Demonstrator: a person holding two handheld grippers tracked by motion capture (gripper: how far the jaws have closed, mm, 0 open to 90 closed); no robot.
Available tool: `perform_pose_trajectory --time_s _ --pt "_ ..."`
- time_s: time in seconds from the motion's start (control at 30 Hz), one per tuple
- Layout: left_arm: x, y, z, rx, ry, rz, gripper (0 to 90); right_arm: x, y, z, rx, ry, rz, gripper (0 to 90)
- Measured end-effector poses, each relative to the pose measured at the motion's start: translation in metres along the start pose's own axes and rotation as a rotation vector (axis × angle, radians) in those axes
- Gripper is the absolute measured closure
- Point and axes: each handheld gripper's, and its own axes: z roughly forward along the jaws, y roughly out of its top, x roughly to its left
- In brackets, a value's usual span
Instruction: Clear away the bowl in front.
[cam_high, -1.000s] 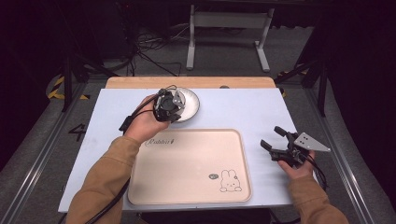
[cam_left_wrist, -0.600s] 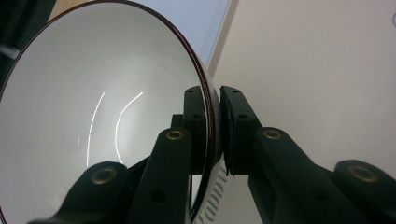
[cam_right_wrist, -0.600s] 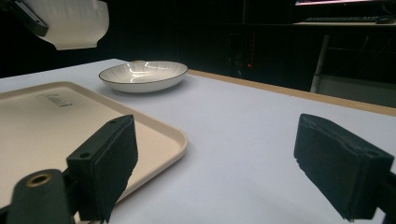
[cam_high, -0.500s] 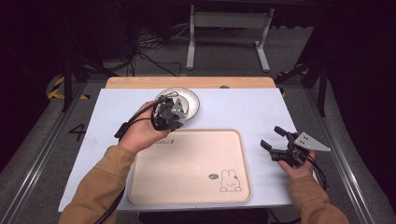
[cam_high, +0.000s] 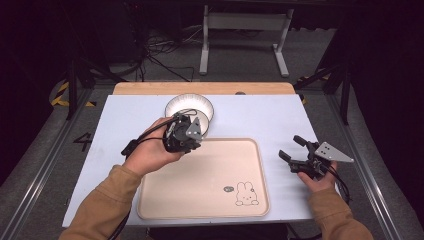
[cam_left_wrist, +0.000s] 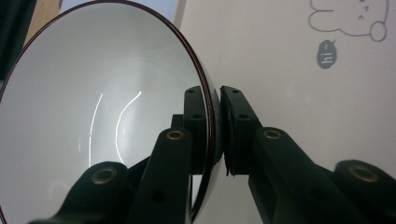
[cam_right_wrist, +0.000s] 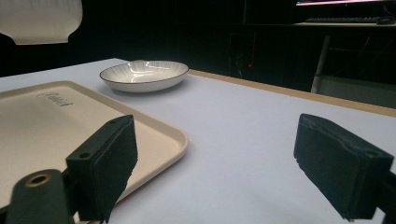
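The left gripper (cam_left_wrist: 212, 135) has its 2 black jaws closed on the dark-edged rim of a shallow white ceramic bowl (cam_left_wrist: 93, 116), carried over the far left corner of a beige plastic tray (cam_high: 200, 200) printed with a rabbit. Glazed and glossy, the bowl is probably rigid, slippery and breakable; the thin rim seems the only place to pinch. The right gripper (cam_high: 298, 153) rests wide open and empty on the pale blue table (cam_high: 270, 115)

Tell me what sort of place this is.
Probably a lab or studio set up for recording table tasks, not a kitchen: a white work table in a dark room, loose cables on the floor behind it, and a metal stand.
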Motion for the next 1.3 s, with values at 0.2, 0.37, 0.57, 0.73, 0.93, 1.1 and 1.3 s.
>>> perform_pose_trajectory --time_s 0.2,0.37,0.57,0.73,0.93,1.1,1.3 --pt "-0.009 -0.002 -0.003 -0.015 -0.018 0.021 81.9 0.000 0.000 0.000 0.001 0.002 0.000 14.0" --pt "-0.015 -0.003 -0.005 -0.031 -0.051 0.055 81.9 0.000 0.000 0.000 0.002 0.004 0.001 14.0" --pt "-0.023 -0.003 -0.007 -0.039 -0.078 0.088 81.8 0.000 0.000 0.000 0.003 0.006 0.000 13.9" --pt "-0.028 -0.003 -0.003 -0.037 -0.098 0.108 81.9 0.000 0.000 0.000 0.003 0.006 0.000 13.9" --pt "-0.027 -0.006 0.005 -0.031 -0.142 0.121 81.8 0.000 0.000 0.000 0.003 0.006 0.002 13.8" --pt "-0.030 -0.007 0.011 -0.026 -0.166 0.125 81.8 0.000 0.000 0.000 0.002 0.008 0.002 13.8" --pt "-0.032 -0.007 0.019 -0.008 -0.197 0.142 81.9 0.000 0.000 0.000 0.003 0.007 0.001 13.8"
